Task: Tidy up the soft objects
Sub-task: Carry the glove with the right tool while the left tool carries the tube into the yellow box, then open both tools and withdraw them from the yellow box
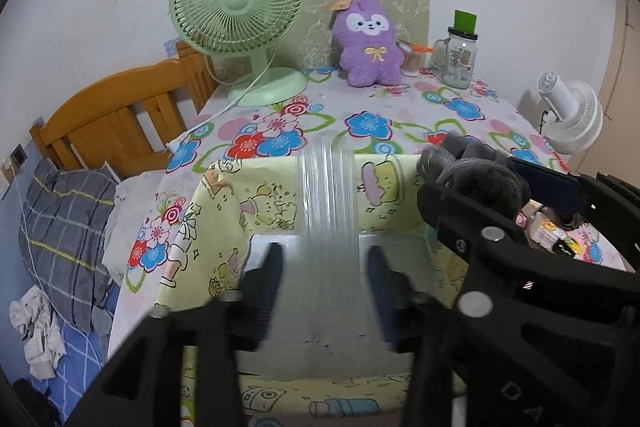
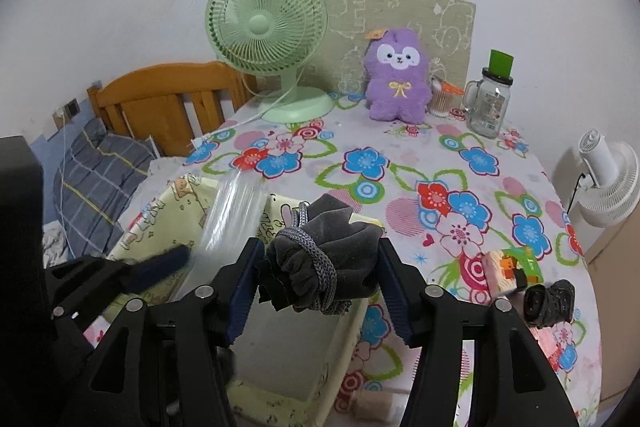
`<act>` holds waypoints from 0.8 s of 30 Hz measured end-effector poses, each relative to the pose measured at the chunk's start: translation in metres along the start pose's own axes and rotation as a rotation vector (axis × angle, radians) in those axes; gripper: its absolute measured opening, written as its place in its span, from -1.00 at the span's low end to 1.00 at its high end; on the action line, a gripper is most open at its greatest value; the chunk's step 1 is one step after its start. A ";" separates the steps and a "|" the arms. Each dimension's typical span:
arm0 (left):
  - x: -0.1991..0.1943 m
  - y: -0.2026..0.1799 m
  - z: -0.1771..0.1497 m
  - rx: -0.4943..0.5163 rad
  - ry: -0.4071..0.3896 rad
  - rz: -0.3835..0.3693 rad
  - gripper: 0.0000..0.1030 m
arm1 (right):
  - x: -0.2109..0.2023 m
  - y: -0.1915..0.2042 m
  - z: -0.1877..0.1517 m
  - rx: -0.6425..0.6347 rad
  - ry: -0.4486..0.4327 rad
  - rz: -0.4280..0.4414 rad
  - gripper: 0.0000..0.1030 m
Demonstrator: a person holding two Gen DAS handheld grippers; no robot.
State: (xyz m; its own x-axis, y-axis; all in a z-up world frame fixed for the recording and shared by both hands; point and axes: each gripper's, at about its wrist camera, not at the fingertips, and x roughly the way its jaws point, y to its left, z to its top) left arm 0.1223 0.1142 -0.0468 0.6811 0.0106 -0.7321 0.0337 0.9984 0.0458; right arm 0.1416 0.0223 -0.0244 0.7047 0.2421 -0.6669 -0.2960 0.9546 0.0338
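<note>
Clearly mid-placement: right gripper point(image 2: 318, 269) clamped on a grey pouch point(image 2: 320, 263) bound with grey cord point(image 2: 320, 259), held above the near-right part of the yellow patterned bin point(image 1: 224, 211). Left gripper point(image 1: 324, 287) apparently closed on a clear plastic bag point(image 1: 328, 203) standing up out of the bin, though motion blur makes contact hard to confirm. Purple plush point(image 2: 398, 77) upright at the far side of the flowered tablecloth point(image 2: 480, 187), beside the green fan point(image 2: 266, 27) and glass jar point(image 2: 486, 103).

Risks: early release dropping the pouch onto the bin's right rim; loose cord snagging a finger; slippery bag sliding free and blocking the opening.
</note>
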 end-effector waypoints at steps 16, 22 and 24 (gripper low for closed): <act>-0.015 -0.015 -0.009 0.010 -0.019 -0.006 0.49 | -0.015 -0.004 -0.015 -0.032 -0.012 -0.064 0.55; -0.032 -0.029 -0.013 0.017 -0.048 -0.008 0.55 | -0.038 -0.012 -0.022 -0.025 -0.042 -0.072 0.55; -0.039 -0.034 -0.015 0.020 -0.060 -0.011 0.59 | -0.045 -0.016 -0.025 -0.017 -0.052 -0.074 0.55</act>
State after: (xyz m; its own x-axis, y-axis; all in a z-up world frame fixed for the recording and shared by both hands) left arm 0.0840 0.0803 -0.0302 0.7231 -0.0044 -0.6908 0.0556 0.9971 0.0518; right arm 0.0981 -0.0082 -0.0133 0.7574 0.1804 -0.6275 -0.2527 0.9672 -0.0271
